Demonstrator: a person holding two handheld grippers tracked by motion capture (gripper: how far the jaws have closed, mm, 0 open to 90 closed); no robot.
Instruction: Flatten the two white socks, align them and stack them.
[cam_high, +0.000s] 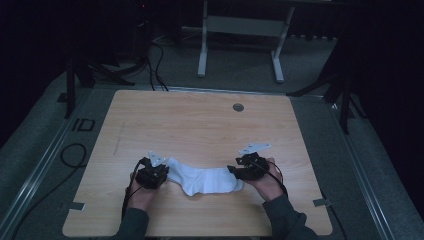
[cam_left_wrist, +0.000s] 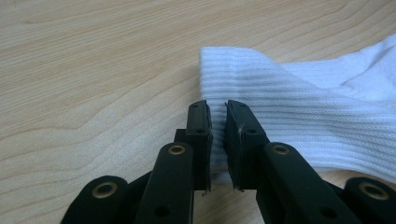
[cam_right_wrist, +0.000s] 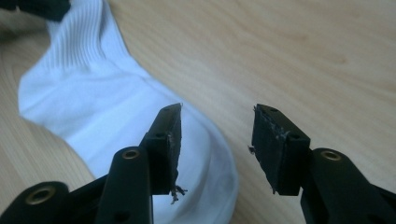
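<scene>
L tool (cam_left_wrist: 217, 122) pinching sock (cam_left_wrist: 299, 112) cuff; R tool (cam_right_wrist: 217, 140) wide apart.

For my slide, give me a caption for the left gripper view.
Left tongs nearly shut on the ribbed cuff edge of a white sock lying on a wooden table.

**One marking on the floor, nothing else legible**

In the high view, a dark marking (cam_high: 82, 124) resembling the letters "ID" can be made out on the grey floor (cam_high: 45, 150), left of centre in the frame, just beside the left edge of the wooden table (cam_high: 200, 125). Whether it is truly lettering or merely tape shaped that way cannot be told.

No print, brand or number can be read on the white sock (cam_high: 202, 177), on the tabletop, or on the black jaws seen in the left gripper view and the right gripper view.
</scene>
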